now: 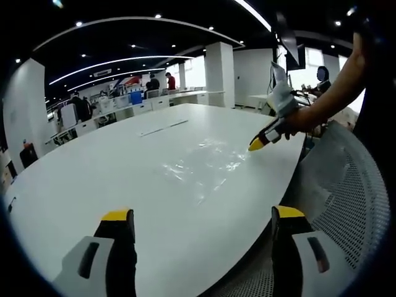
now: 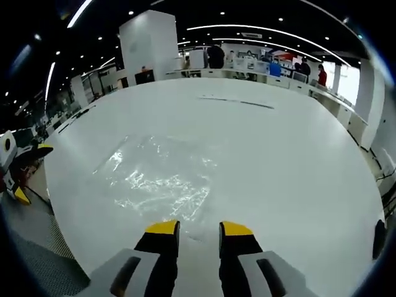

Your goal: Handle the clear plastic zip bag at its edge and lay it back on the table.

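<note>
Right gripper view puts my right gripper [image 2: 200, 230] nearest, its yellow-tipped jaws a narrow gap apart and empty, poised at the near edge of the clear plastic zip bag [image 2: 162, 176]. The bag lies flat on the white table [image 2: 297, 161], so I judge the step in hand is taking that edge. To do it well I would come in low and level, slide one jaw under the film at the rim and close gently, because thin crinkled plastic slips and bunches easily. In the left gripper view my left gripper [image 1: 203, 218] hangs over the table's near rim with jaws wide apart and empty, well short of the bag [image 1: 201, 162]. The film is glossy, wrinkled and nearly see-through; the tabletop is smooth, matte and rounded. Beside me a mesh chair back [image 1: 349, 185] curves, perforated and pale. Far off stand desks and white columns [image 1: 219, 74]
</note>
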A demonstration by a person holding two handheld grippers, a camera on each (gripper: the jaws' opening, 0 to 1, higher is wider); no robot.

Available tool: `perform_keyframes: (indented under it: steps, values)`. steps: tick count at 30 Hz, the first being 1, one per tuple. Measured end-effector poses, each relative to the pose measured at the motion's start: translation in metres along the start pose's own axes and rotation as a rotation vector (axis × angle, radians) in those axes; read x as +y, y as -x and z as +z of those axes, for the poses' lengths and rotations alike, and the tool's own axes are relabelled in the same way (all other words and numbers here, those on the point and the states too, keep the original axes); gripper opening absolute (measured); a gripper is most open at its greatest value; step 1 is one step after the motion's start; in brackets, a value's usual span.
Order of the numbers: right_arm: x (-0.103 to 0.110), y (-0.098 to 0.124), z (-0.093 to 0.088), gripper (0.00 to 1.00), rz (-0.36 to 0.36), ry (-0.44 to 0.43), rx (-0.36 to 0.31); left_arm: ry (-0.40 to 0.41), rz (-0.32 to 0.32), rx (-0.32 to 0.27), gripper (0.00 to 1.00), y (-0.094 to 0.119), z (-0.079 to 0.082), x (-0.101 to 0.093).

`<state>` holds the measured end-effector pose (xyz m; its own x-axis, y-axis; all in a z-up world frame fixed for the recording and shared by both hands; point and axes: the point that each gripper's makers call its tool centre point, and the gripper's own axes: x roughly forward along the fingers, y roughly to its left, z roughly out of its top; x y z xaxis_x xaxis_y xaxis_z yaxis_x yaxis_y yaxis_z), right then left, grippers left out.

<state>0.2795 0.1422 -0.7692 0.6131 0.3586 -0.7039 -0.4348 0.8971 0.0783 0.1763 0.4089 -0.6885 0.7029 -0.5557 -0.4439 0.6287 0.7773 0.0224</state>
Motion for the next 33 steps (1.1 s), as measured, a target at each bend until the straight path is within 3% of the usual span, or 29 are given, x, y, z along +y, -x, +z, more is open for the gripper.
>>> perform_keyframes:
  steps: [13,25,33]
  values:
    - [0.004,-0.011,0.000,0.18,0.001,-0.062,0.022,0.000,-0.003,0.013,0.90,-0.001,-0.003,0.000]
    - [0.001,-0.013,0.000,0.04,-0.026,0.093,0.029,-0.002,-0.004,0.022,0.89,-0.001,-0.003,-0.001]
    - [0.001,-0.013,-0.001,0.02,-0.033,0.114,0.028,-0.003,-0.001,0.022,0.89,-0.001,-0.004,0.000]
